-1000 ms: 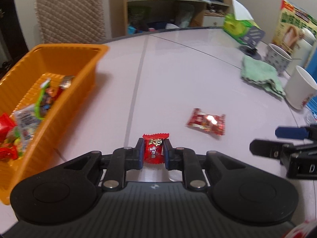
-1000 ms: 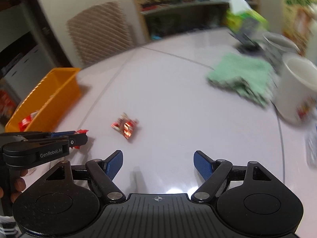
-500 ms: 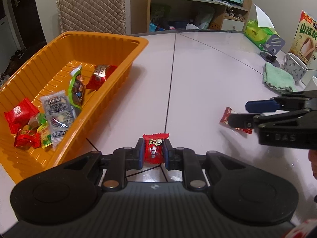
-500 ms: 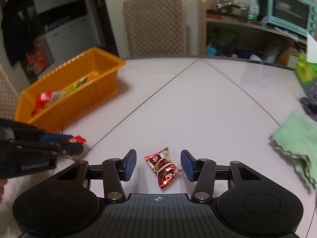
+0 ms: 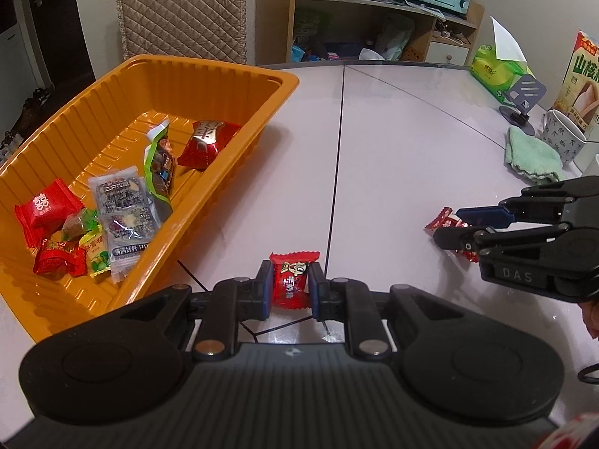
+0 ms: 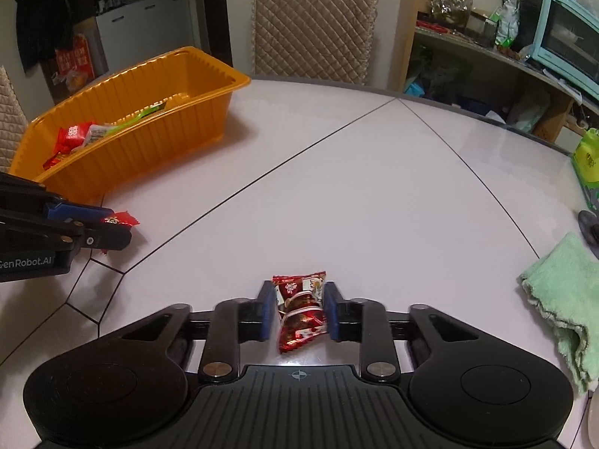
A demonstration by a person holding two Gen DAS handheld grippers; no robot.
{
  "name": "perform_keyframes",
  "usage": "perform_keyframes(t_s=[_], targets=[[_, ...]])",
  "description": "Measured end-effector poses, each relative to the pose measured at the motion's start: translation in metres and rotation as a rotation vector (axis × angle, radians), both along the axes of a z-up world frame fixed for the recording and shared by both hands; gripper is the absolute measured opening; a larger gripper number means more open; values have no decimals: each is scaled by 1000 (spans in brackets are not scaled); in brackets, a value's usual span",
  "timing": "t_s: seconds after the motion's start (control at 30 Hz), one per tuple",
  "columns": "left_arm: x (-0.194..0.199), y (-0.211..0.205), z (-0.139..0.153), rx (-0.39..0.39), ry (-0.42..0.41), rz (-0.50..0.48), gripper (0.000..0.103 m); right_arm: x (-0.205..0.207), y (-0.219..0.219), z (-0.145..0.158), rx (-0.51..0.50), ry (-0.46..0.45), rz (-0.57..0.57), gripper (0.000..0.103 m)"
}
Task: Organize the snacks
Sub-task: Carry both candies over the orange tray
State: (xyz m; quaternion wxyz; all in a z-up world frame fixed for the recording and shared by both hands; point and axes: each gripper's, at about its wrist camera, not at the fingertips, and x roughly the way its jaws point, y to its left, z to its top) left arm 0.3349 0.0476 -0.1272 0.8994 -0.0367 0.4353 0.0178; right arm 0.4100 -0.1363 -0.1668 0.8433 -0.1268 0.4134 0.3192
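Left gripper (image 5: 290, 286): jaws pinch a small red candy (image 5: 291, 280), held just above the table near the basket's closest corner.
Right gripper (image 6: 298, 308): jaws have just been closing, and in the wrist view the blue pads now sit against both sides of a shiny red snack packet (image 6: 301, 308) that seems to rest on the table (image 6: 337, 187).
Basket (image 5: 224, 75): orange, ribbed, at the left of the table; it already holds several wrapped snacks, among them a red square packet (image 5: 45, 209), a clear packet (image 5: 123, 209), a green-edged bag (image 5: 159, 164) and a dark red pouch (image 5: 207, 142).
Done: most snacks appear to be in the basket.
Left: as I judge it, only the two gripped pieces remain; both need carrying over the rim and dropping in. No other loose snack shows on the table.
Around: green cloth (image 6: 565, 299), patterned mug (image 5: 561, 138), tissue box (image 5: 494, 71), phone stand (image 5: 522, 97), all at the far right, well apart from the basket.
In the way: nothing lies between either gripper and the basket; the left gripper sits on the right one's path.
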Motion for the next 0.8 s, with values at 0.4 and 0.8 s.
perform_keyframes(t_s=[0.4,0.8], targets=[[-4,2,5,-4,-8,-1,17,2,9,4,-17,15,-28,24],[-15,1,16,-9,-26,-13,17,-9,6,14,5,28,-34,19]])
